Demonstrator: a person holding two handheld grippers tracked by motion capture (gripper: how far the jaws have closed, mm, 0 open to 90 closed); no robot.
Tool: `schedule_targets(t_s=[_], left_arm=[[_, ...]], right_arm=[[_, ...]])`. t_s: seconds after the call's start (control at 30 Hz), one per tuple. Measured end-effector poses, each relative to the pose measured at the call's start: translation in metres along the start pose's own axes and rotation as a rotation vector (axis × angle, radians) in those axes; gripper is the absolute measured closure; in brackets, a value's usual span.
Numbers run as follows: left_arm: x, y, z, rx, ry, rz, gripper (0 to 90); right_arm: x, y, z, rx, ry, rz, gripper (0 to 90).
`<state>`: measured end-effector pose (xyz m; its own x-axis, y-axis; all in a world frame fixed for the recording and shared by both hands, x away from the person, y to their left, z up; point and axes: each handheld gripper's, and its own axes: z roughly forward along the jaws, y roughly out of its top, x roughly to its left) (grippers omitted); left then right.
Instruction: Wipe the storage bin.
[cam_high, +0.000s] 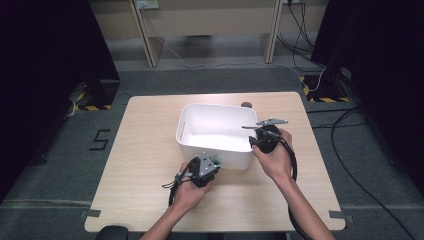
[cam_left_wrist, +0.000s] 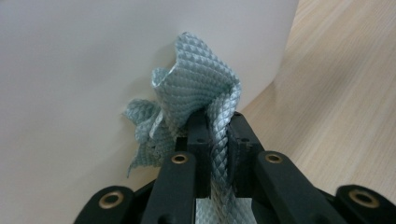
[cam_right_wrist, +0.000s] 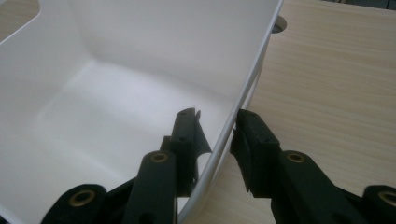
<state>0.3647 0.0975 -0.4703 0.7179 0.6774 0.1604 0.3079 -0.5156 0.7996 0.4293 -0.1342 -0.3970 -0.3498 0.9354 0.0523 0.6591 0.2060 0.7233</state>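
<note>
Floor marking: a black "5" (cam_high: 99, 139) is showing left of the table (cam_high: 145, 165).
Left gripper (cam_left_wrist: 218, 122): jaws are pinching a pale blue cloth (cam_left_wrist: 196, 98) against the bin's near outer wall.
White bin (cam_high: 200, 145): sitting mid-table.
Right gripper (cam_right_wrist: 215, 125): jaws are straddling the bin's right wall; firmness of grip unclear.

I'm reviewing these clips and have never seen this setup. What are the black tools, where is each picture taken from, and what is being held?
A person sits at a wooden table and holds a hand-operated two-jaw gripper in each hand. The high view looks down from above. The other two come from cameras riding on the grippers, looking along their black jaws. A white plastic tub stands on the table. The left gripper pinches a pale blue-grey textured cloth against the tub's outer wall. The right gripper straddles the tub's rim, one jaw inside and one outside; whether it grips the wall is unclear.
</note>
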Motion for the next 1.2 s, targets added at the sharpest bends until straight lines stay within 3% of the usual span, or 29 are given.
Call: schedule_targets(t_s=[1.2], left_arm=[[-0.006, -0.009, 0.02, 0.061, -0.019, -0.001, 81.9]], right_arm=[[0.0, 0.0, 0.0, 0.0, 0.0, 0.001, 70.0]])
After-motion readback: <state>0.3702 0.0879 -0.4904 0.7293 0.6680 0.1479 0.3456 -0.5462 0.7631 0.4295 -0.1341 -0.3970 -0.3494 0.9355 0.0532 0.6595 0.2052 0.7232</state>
